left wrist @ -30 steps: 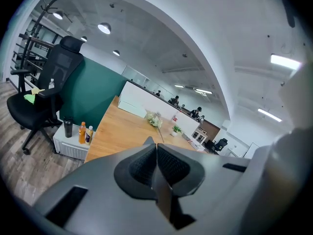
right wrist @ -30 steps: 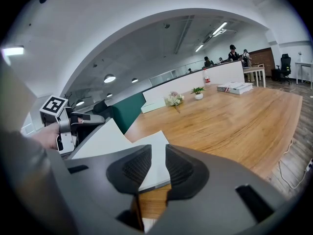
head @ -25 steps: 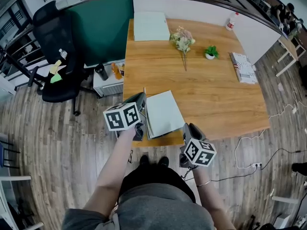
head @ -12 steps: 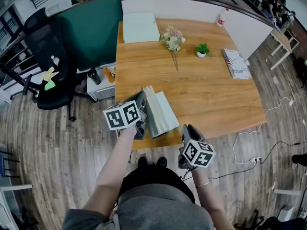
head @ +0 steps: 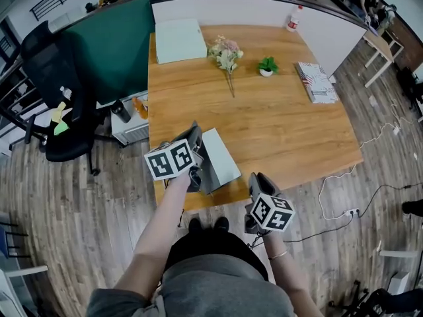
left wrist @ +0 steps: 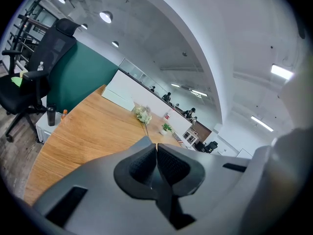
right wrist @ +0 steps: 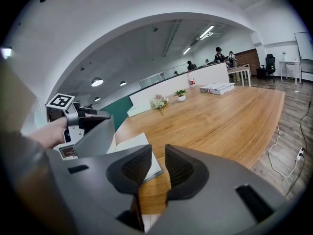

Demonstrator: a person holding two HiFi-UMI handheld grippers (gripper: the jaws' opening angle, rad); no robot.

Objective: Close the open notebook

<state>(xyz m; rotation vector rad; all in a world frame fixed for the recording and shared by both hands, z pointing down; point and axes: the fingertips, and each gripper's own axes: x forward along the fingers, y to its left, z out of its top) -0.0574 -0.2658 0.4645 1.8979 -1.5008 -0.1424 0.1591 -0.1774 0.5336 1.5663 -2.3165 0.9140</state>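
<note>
Our left gripper point(head: 194, 133) is pinched tight on the notebook point(head: 223, 152) cover, holding it half-raised. The notebook sits at the desk's point(head: 284, 117) near edge, lower left of centre in the head view. Right gripper point(head: 256, 179) hangs just off that edge, jaws spread, empty.

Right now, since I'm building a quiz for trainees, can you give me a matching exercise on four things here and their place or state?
Things: 1 notebook; 2 potted plant; 3 right gripper; 4 bottle.
States: A jaws apart, empty; B far right corner of the table; C cover held up by the left gripper; D beside the flowers.
Pairs: 1-C; 2-D; 3-A; 4-B.
</note>
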